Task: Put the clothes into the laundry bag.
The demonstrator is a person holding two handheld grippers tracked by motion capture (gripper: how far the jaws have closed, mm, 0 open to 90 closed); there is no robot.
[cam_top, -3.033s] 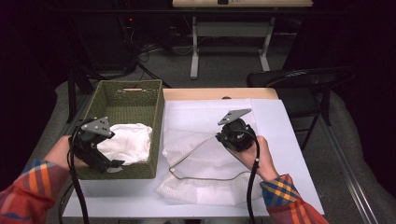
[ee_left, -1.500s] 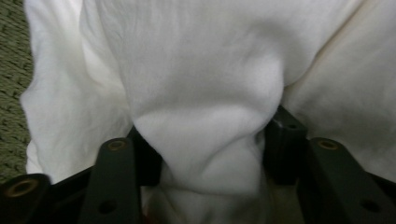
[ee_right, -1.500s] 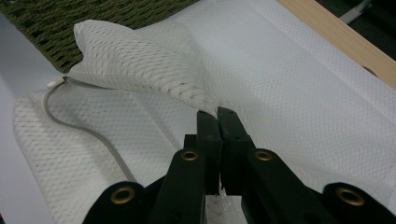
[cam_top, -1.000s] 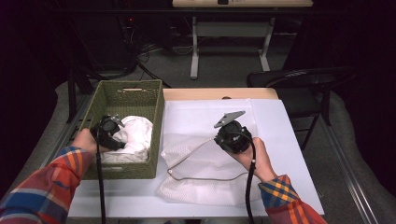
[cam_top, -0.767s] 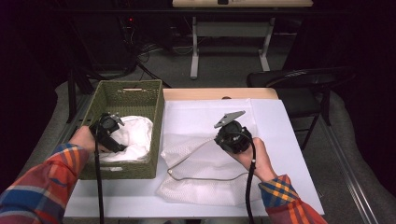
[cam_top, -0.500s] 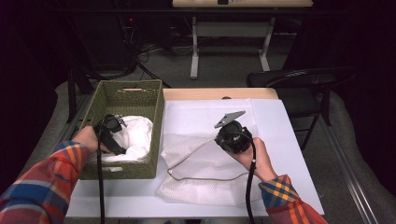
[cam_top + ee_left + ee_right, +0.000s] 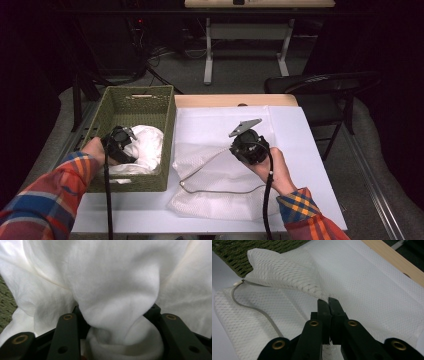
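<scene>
A crumpled white cloth (image 7: 147, 142) lies in a green woven basket (image 7: 140, 91) at the table's left. My left gripper (image 7: 130, 147) reaches into the basket from the left. Its jaws have just been closing, and in the left gripper view a thick fold of the cloth (image 7: 117, 285) is bunched and squeezed between them (image 7: 115, 311). A white mesh bag (image 7: 220, 195) with a grey drawstring cord (image 7: 215, 191) is spread on the table beside the basket. My right gripper (image 7: 328, 302) is shut on a pinch of its mesh (image 7: 287, 272), which rises in a ridge.
The basket's right wall (image 7: 167, 145) stands between the cloth and the bag. A white sheet (image 7: 300, 165) covers the table, with a wooden strip (image 7: 235, 100) at the far edge. A dark chair (image 7: 320, 85) stands beyond the right corner.
Since three seconds ago my left hand has gone from the basket's left rim onto the cloth inside it. Over the last second it barely shifts. The right gripper has not moved.
</scene>
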